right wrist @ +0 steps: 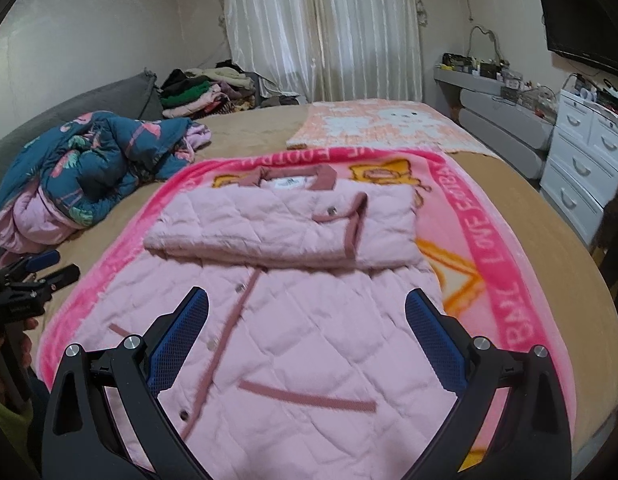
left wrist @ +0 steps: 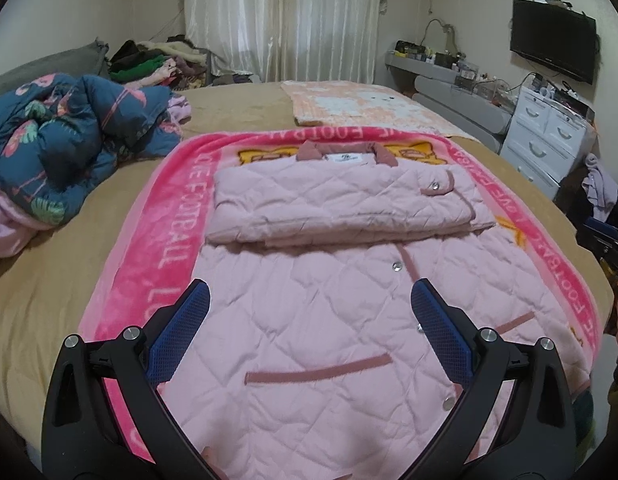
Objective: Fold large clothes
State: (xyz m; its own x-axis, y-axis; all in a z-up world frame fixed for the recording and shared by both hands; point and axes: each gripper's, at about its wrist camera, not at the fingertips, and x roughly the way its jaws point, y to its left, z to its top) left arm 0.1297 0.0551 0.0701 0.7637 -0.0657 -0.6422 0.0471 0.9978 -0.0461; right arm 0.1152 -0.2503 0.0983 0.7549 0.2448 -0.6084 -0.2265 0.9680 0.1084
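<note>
on the pink blanket (left wrist: 177, 216) lies the quilted pink jacket (left wrist: 329, 320), sleeves folded across; both grippers' fingers (left wrist: 189, 316) spread.

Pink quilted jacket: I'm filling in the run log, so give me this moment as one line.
pink quilted jacket: sleeves folded across chest, on pink blanket | left gripper: open | right gripper: open
</note>
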